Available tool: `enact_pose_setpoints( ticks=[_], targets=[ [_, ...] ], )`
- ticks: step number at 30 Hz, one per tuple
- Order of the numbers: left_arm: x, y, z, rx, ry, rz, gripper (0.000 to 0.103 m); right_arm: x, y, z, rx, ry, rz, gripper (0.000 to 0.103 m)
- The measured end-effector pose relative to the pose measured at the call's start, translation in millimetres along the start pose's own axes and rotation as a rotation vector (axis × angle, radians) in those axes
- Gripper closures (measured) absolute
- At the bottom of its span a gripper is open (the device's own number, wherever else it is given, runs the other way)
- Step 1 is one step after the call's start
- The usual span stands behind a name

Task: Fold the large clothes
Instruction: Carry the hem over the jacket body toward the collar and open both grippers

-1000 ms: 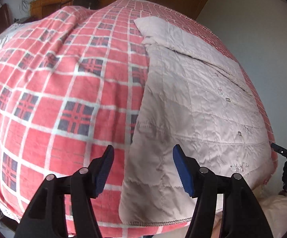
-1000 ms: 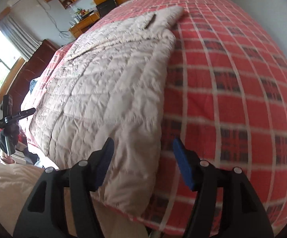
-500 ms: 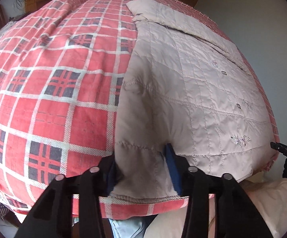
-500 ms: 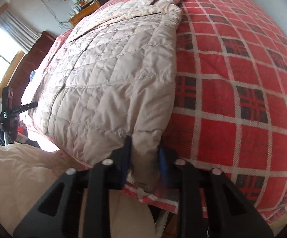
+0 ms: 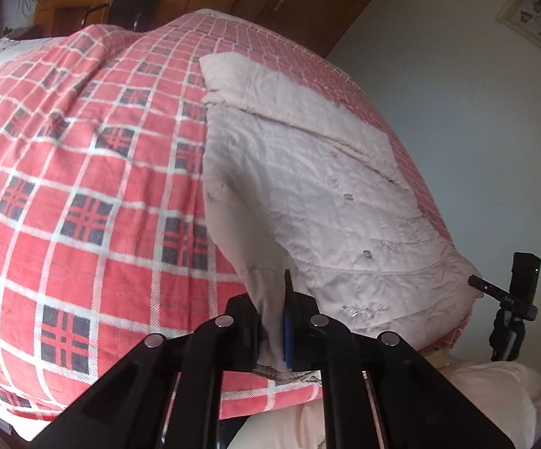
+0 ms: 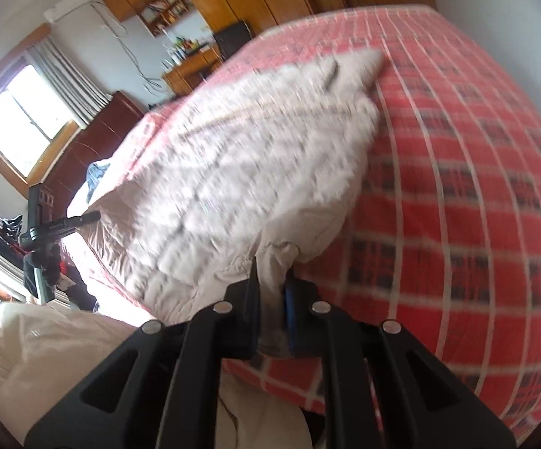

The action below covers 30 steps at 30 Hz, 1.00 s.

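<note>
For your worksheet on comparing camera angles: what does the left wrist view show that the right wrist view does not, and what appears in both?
Only the left wrist view shows a framed picture on the wall and the embroidery near the garment's hem.

Only the right wrist view shows the window, the bookshelf and the dark headboard.

Both show the quilted beige garment on the red plaid blanket, a gripper shut on its near edge (left gripper, right gripper), and a camera on a tripod.
</note>
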State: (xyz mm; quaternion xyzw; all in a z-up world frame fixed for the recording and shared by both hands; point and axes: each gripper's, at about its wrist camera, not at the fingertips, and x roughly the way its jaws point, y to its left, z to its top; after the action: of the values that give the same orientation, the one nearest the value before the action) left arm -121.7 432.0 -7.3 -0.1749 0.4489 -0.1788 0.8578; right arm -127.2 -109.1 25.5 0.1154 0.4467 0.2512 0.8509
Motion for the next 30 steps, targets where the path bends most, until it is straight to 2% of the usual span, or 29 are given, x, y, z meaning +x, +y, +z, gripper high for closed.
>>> enact_pose_setpoints(
  ticks=[3, 8, 15, 22, 30],
  targets=[
    [-8, -13, 24, 0.031, -0.059, -0.046, 0.094, -8, 4, 26, -0.026, -0.044, 0.016, 0.093],
    [-8, -29, 76, 0.081, -0.136, -0.069, 0.094, -10, 0, 78, -0.059, -0.086, 0.017, 0.093],
    [11, -31, 152, 0.116, -0.219, -0.038, 0.094, 4, -39, 147, 0.019, -0.109, 0.043, 0.093],
    [60, -16, 212, 0.077, -0.222, -0.013, 0.094, 45, -84, 206, 0.117, -0.068, 0.061, 0.093],
    [129, 30, 261, -0.074, -0.144, -0.007, 0.094, 97, -135, 247, 0.241, -0.020, 0.078, 0.093]
  ],
)
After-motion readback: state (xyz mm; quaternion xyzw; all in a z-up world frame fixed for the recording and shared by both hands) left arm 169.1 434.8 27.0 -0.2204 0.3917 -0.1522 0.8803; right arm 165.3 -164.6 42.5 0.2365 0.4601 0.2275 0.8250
